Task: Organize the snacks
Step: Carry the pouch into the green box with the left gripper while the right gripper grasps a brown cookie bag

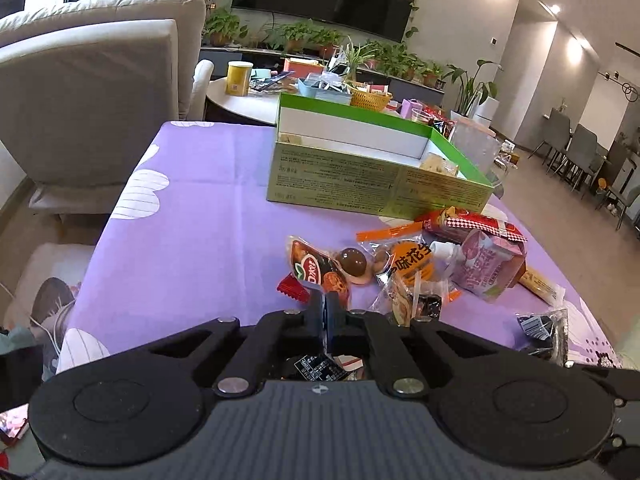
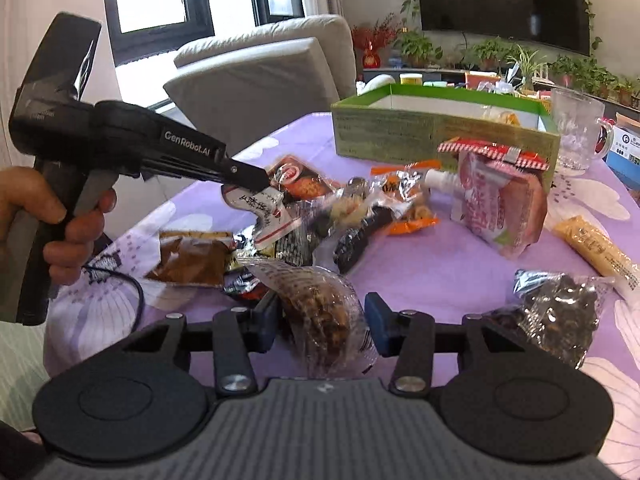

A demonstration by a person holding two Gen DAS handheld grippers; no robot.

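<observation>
Right wrist: right tool (image 2: 320, 322) clamps clear snack bag (image 2: 320, 320); left tool (image 2: 250, 178), 10 o'clock, pinches white packet (image 2: 260, 208) above worktop (image 2: 440, 272).

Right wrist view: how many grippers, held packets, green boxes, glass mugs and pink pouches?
Grippers: 2 (left gripper, right gripper)
Held packets: 2 (white packet, brown packet)
Green box: 1
Glass mug: 1
Pink pouch: 1
Total: 7
</observation>
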